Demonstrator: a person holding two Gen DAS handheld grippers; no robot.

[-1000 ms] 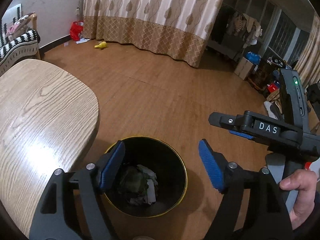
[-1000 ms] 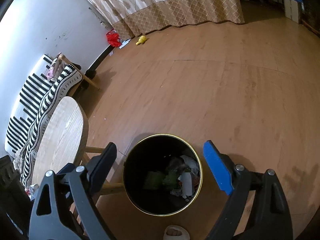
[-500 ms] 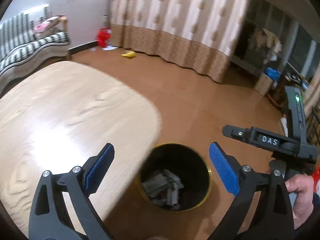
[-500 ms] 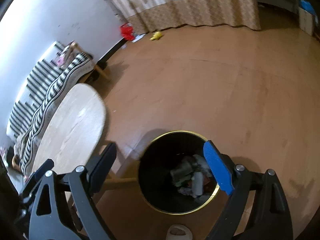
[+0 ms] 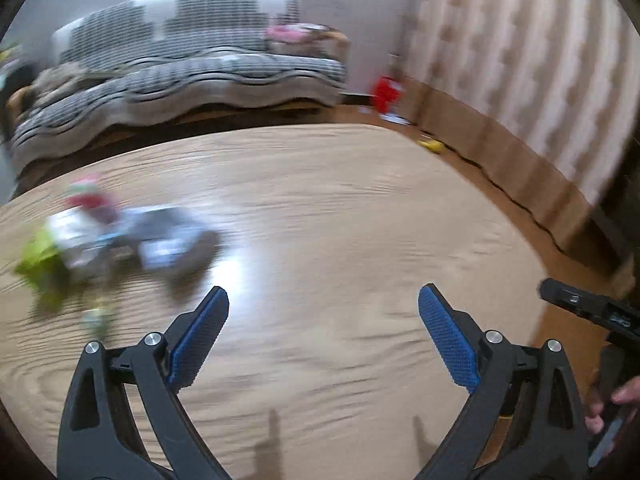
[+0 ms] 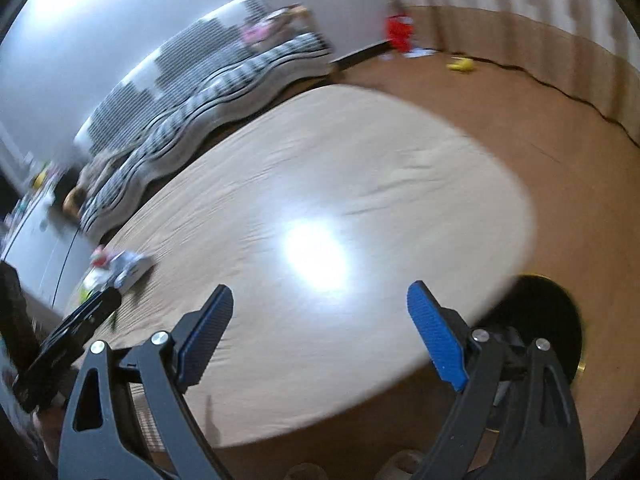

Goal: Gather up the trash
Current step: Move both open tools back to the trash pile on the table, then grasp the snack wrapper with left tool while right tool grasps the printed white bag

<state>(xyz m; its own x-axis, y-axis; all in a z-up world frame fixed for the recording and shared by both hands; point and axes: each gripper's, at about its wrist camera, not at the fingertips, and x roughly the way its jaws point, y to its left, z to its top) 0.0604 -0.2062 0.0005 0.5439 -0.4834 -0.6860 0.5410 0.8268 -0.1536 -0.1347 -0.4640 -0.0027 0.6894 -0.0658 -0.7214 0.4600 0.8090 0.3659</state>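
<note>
Left of left gripper (image 5: 323, 334) spread jaws: trash pile (image 5: 112, 246), apart, on table (image 5: 360, 220).

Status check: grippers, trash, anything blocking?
Left gripper and right gripper open, empty. Trash pile on table, blurred. Bin beside table. Path clear.

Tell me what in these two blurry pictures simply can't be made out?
- Trash pile on the table, left wrist view: motion blur smears it; separate items cannot be told apart.
- Same pile, right wrist view: small, blurred, partly behind the left gripper's body.
- Bin, right wrist view: table edge and the right gripper cover much of it; contents unseen.
- Yellow thing on the floor: too small to identify.
</note>
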